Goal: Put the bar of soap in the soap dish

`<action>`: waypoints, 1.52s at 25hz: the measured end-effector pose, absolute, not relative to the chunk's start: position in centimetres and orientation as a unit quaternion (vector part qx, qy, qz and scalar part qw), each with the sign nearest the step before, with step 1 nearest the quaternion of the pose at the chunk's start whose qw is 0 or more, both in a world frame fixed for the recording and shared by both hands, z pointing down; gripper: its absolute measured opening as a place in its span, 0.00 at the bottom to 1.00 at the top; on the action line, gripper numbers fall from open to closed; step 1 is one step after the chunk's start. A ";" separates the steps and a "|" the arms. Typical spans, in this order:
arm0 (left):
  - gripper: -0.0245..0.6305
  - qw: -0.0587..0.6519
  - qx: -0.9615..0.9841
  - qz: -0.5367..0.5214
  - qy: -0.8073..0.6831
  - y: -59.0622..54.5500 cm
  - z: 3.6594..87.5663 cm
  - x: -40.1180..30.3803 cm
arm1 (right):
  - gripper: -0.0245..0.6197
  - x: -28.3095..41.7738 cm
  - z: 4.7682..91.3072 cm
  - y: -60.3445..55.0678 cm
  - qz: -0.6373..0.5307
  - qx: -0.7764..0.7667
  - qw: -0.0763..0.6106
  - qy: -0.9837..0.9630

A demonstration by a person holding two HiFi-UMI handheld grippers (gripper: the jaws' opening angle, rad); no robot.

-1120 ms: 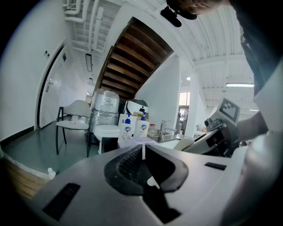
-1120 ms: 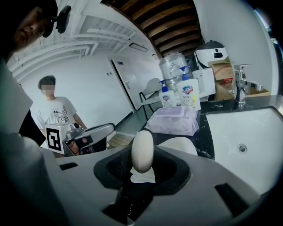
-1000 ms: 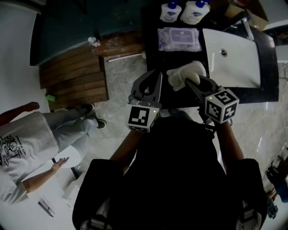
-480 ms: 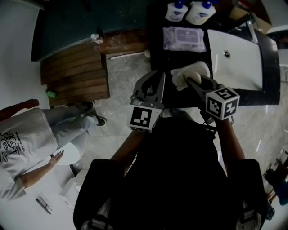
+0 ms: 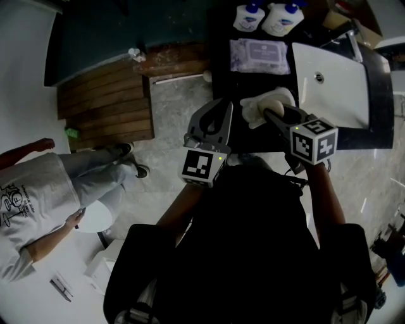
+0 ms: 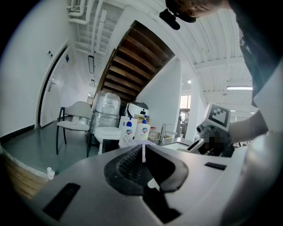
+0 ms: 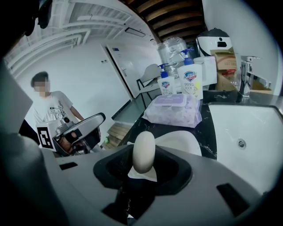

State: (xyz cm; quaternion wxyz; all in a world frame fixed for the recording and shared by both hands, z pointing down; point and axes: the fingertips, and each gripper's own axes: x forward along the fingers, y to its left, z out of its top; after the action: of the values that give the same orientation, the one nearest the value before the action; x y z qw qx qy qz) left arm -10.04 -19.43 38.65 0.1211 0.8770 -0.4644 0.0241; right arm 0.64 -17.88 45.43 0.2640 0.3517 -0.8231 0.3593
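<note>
In the right gripper view a cream oval bar of soap (image 7: pixel 144 151) stands on end between the jaws. My right gripper (image 5: pixel 273 116) is shut on it. Just beyond and below lies the white soap dish (image 7: pixel 185 140), on the black counter beside the sink; it also shows in the head view as the white dish (image 5: pixel 272 100) under the right gripper's tips. My left gripper (image 5: pixel 223 109) hangs to the left of the dish, off the counter's edge. Its jaws (image 6: pixel 143 154) are shut with nothing between them.
Two soap pump bottles (image 5: pixel 266 16) and a pack of wipes (image 5: pixel 259 54) sit at the counter's back. The white sink basin (image 5: pixel 332 79) lies right of the dish. Wooden steps (image 5: pixel 104 104) are on the floor at left, where a person (image 5: pixel 38 202) stands.
The right gripper with the soap has barely shifted over the dish. The left gripper has stayed put. The person at left has drawn a hand in.
</note>
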 end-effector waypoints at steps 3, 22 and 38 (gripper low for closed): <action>0.05 0.120 0.878 0.023 -0.462 -19.4 38.6 -9.9 | 0.23 0.8 45.5 -17.9 0.353 0.349 0.272 -0.824; 0.05 0.124 0.883 0.027 -0.452 -19.5 38.7 -8.9 | 0.27 2.8 44.3 -19.4 0.313 0.379 0.275 -0.826; 0.05 0.123 0.883 0.030 -0.452 -19.5 38.6 -8.4 | 0.27 3.2 44.0 -19.7 0.290 0.386 0.281 -0.830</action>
State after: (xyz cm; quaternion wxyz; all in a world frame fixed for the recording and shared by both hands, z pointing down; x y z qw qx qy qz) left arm -8.41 -19.53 38.58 0.1235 0.8830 -0.4518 0.0304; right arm 3.20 -19.75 44.04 0.2807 0.3855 -0.8297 0.2901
